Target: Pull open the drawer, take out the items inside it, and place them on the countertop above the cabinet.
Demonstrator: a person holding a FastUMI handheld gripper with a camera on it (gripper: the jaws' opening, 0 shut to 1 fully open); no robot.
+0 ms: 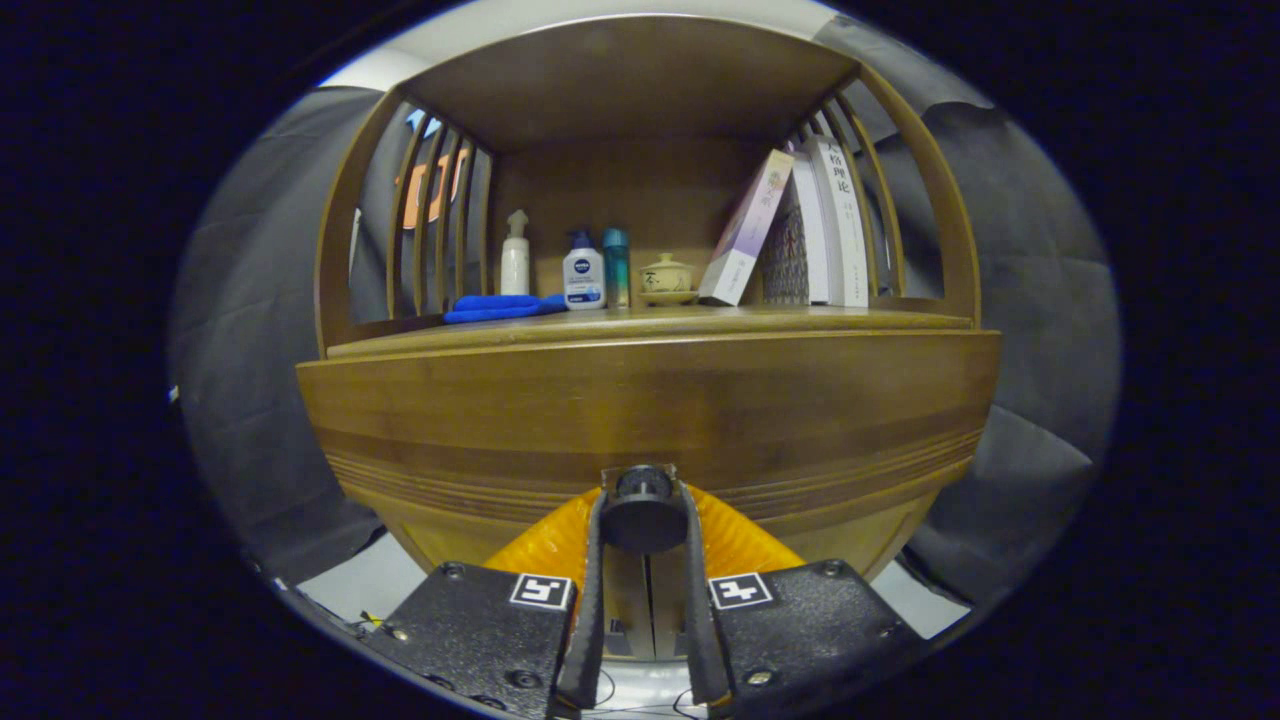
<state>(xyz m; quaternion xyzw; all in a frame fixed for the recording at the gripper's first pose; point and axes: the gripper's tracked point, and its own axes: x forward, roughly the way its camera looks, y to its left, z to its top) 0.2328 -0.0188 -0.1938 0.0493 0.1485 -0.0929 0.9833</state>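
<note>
On the countertop (650,322), reading from the left, a folded blue cloth (497,307) lies flat at the front. Behind it stands a white pump bottle (515,255), then a white lotion bottle (583,271) touching a teal can (616,264). A small lidded ceramic cup (667,277) sits mid-shelf, and books (800,225) lean against the right slats, which likely keep them from toppling. The front strip of the countertop looks bare, probably room for what comes out of the drawer.

Below, the drawer (650,410) looks closed, so its contents are hidden. The gripper (644,515) has its two fingers (592,580) drawn in close on either side of the round dark knob (643,510), apparently pressing it, a grip suited to a straight pull outward.
</note>
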